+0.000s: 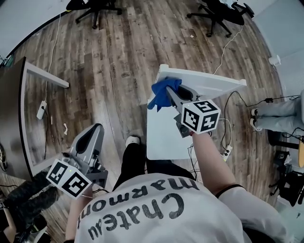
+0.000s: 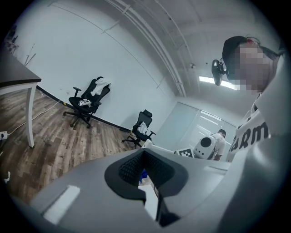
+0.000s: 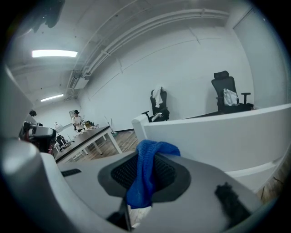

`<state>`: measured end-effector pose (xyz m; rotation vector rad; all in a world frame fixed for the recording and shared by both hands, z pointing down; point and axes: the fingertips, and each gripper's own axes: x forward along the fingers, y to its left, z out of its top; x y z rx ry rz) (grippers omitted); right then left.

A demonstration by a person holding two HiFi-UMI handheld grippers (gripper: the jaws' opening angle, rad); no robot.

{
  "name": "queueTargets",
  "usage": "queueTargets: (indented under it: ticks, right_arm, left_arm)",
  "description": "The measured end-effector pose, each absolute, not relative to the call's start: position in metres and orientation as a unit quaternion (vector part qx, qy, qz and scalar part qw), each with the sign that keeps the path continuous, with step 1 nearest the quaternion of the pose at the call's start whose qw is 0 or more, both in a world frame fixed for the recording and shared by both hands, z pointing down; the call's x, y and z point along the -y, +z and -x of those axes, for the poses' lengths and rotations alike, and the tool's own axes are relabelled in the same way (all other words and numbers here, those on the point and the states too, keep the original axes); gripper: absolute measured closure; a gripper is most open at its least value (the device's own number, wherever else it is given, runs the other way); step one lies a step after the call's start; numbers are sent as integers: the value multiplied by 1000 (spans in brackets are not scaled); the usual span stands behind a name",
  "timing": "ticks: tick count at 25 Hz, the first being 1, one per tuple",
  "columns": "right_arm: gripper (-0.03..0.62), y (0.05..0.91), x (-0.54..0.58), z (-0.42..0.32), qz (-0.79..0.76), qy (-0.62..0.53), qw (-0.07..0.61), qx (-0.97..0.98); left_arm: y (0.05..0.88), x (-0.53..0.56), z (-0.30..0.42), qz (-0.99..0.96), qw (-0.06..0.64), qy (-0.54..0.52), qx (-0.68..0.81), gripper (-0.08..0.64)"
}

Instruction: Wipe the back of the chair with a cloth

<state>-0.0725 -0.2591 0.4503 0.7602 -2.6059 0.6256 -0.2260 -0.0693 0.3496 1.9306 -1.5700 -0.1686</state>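
Right tongs (image 1: 169, 93) clamped on crumpled blue cloth (image 1: 160, 97). Cloth bunched at tong tips, just beside left end of white plastic chair back (image 1: 211, 85). Left tongs (image 1: 91, 138) together, empty, well apart.

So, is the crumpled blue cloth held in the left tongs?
No, the crumpled blue cloth is pinched in the right tongs, while the left tongs hold nothing.

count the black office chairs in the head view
2. One black office chair stands at the top left of the head view, the other at the top right, beyond the white chair. More may be hidden outside the frame.
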Motion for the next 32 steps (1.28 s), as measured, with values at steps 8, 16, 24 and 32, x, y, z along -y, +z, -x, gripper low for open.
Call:
queueTargets:
  ticks: [8,16,24,32]
  right_arm:
    - [506,452,285,14,-296,231,165,912]
    - [506,451,320,-87,-368,242,142,887]
    - [506,448,343,-155,-415,229,151,868]
    - [506,442,354,-199,-456,221,161,847]
  left_arm:
    - [346,90,186,-739,320,-50,591,552]
    - [344,126,122,-767,321,-29,554,552]
    - [346,151,83,-788,324,-18,522,552]
    - [344,159,69,-801,324,-25,502,552]
